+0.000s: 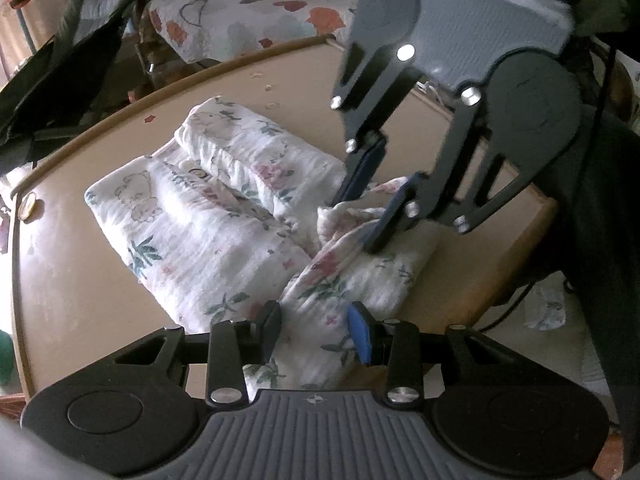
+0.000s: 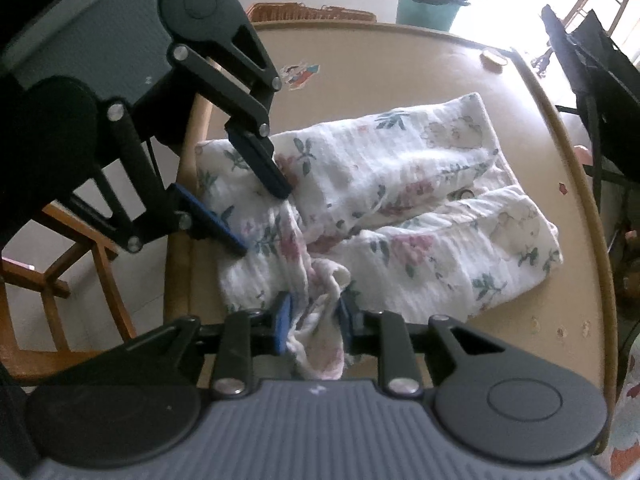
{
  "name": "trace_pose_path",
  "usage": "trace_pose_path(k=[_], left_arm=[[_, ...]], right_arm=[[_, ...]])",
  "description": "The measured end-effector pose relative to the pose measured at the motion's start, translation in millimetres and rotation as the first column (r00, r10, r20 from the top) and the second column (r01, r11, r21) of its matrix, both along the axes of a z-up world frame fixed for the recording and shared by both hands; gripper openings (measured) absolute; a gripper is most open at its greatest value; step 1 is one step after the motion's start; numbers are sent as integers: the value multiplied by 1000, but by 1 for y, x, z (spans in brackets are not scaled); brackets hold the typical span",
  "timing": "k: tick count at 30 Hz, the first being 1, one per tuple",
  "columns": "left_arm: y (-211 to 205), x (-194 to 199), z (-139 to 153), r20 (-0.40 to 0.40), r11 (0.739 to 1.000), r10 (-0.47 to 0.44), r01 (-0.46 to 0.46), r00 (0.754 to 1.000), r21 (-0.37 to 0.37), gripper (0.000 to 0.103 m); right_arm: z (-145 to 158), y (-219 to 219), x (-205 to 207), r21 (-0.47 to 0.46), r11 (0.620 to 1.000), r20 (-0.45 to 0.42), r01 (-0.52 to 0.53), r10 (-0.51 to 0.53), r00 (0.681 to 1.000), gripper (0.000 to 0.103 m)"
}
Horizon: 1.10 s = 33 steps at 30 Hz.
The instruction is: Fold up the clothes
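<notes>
White floral garment (image 2: 400, 208), folded into two long rolls, lying across the beige table (image 2: 400, 52) toward its near edge. Right gripper (image 2: 314, 322): jaws narrow, pinching a bunched corner of the garment. Left gripper (image 1: 316, 328): jaws partly apart, straddling a raised fold of cloth at the same end; whether its pads press cannot be told.

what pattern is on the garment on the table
White crinkled fabric with pink flowers, green leaves and faint teddy bear outlines on the garment; clearest in the right wrist view.

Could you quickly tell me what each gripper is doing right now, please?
Left gripper: open, floral garment between its fingers.
Right gripper: shut on floral garment.
</notes>
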<state>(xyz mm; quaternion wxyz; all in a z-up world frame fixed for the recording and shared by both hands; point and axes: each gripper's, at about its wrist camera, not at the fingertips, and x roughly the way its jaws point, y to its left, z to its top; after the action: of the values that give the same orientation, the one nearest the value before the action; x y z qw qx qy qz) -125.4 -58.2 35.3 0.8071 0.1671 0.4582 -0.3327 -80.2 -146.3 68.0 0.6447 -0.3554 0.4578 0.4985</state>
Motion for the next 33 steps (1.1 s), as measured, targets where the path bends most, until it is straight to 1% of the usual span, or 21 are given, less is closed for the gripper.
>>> trace_pose_path(k=[3, 5, 10, 14, 19, 22, 26, 30, 33], left_arm=[[3, -2, 3, 0, 1000, 3, -3, 1000, -4, 41], [6, -6, 4, 7, 1000, 11, -11, 1000, -1, 41], [13, -5, 3, 15, 999, 37, -37, 999, -5, 41], [14, -6, -2, 23, 1000, 23, -24, 999, 10, 41], [18, -5, 1, 30, 999, 38, -38, 999, -4, 41], [20, -4, 0, 28, 999, 45, -45, 999, -13, 41], [22, -4, 2, 34, 999, 45, -45, 998, -8, 41], [21, -5, 3, 42, 999, 41, -41, 998, -3, 41], [23, -5, 4, 43, 999, 48, -48, 998, -8, 41]], right_arm=[[11, -9, -2, 21, 1000, 5, 20, -20, 1000, 24], [14, -14, -2, 16, 1000, 11, 25, -25, 1000, 24], [-1, -14, -1, -25, 999, 34, 45, -44, 998, 24], [-6, -11, -7, -17, 998, 54, 53, -52, 997, 24], [9, -20, -20, 9, 999, 114, 53, -54, 992, 24], [20, -28, -31, 33, 999, 157, 39, -44, 987, 25], [35, -35, -52, 87, 996, 216, -4, -15, 976, 28], [31, -29, -78, 115, 991, 249, -64, 33, 968, 31], [22, -24, -87, 116, 990, 251, -85, 53, 967, 32]])
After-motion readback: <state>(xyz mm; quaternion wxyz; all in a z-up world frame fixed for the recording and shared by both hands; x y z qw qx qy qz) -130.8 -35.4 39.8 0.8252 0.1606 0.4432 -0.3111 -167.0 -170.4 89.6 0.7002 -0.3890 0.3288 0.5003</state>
